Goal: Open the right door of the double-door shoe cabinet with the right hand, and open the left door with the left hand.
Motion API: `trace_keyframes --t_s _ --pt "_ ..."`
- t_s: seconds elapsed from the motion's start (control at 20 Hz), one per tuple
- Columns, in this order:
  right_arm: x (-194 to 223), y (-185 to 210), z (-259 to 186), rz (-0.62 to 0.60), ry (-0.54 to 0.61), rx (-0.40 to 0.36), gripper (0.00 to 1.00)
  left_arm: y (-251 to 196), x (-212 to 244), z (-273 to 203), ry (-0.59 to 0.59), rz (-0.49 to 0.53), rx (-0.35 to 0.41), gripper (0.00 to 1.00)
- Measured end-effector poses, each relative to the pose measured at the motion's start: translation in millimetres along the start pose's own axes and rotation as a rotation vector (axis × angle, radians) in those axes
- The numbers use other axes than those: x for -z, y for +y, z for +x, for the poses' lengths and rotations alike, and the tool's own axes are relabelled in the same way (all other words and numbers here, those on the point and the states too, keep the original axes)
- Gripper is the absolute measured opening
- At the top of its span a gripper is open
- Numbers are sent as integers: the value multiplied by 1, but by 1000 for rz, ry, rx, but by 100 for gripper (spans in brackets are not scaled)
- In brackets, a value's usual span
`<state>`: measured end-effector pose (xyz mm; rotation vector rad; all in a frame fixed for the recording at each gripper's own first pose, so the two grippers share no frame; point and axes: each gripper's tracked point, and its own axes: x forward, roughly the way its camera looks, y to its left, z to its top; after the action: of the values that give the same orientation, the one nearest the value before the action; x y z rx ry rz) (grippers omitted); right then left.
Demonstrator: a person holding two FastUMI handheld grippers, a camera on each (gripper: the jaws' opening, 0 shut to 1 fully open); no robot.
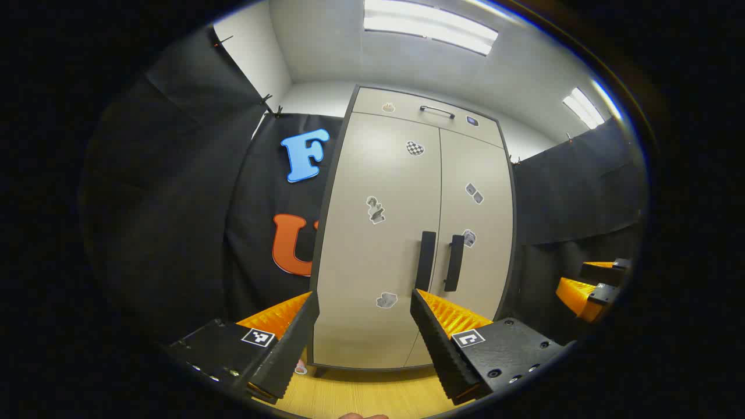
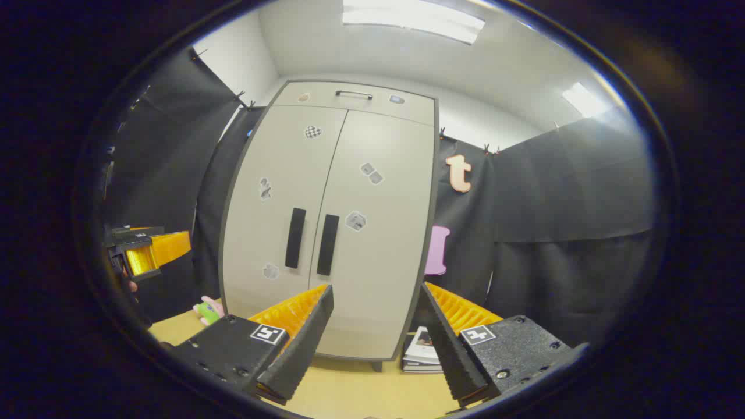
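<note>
Beige shoe cabinet (image 2: 329, 227) shut, ahead of both parted grippers

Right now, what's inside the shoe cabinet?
Cannot tell: the left door and right door are both shut, hiding the inside. Only stickers and two dark handles show on the fronts.
</note>
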<state>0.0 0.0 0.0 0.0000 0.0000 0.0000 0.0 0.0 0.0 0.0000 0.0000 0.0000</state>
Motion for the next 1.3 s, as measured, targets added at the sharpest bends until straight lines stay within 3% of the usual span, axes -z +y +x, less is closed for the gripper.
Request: trace_keyframes --t_s 0.15,0.55,1.0,1.3 --pt "8 15 16 63 40 -44 95 -2 1 7 22 12 2 94" --pt "2 4 24 56 21 -12 94 -20 5 18 30 43 40 95" --pt "13 19 35 63 52 -38 94 -10 13 28 44 51 20 95" --pt "6 30 69 68 46 -68 94 -13 12 18 39 50 61 95"
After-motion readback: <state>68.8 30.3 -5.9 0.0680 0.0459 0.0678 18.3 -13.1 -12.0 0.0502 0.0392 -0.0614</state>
